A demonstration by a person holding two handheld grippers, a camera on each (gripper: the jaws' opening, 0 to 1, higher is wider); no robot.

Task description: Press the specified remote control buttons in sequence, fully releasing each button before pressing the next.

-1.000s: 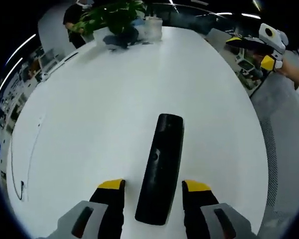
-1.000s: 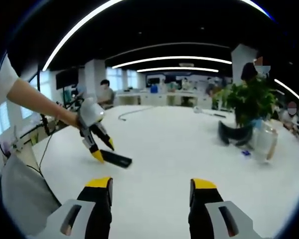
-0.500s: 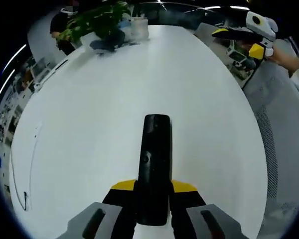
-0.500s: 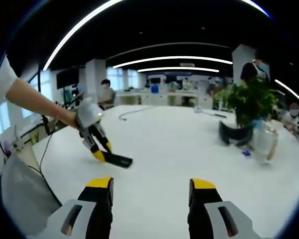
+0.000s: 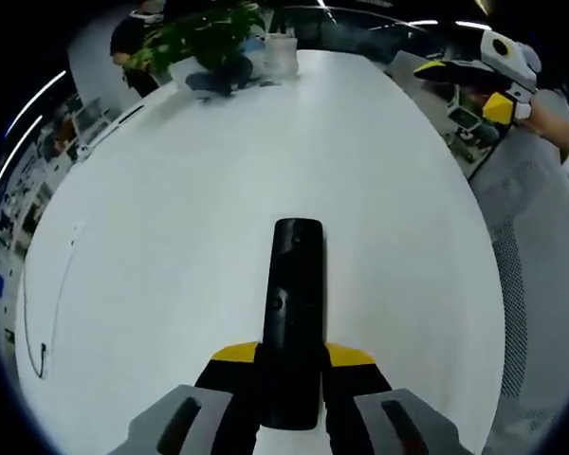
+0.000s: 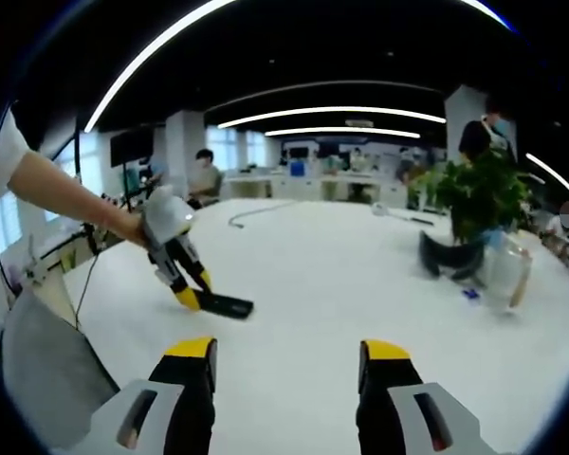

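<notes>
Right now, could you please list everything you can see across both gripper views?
remote control: one, black, flat on the table, near end clamped between the left gripper's jaws
table: one, white, large and rounded
potted plant: one, green, far side of the table
clear container: one, transparent, beside the plant
cable: one, thin and dark, near the table edge
people: several, in the background office
left gripper: one, yellow-tipped, shut on the remote
right gripper: one, yellow-tipped, open, held off the table

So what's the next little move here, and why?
Probably bring the right tool over to the remote. The left tool is already clamped on the remote on the white table, while the right one hangs open, away from it.
</notes>
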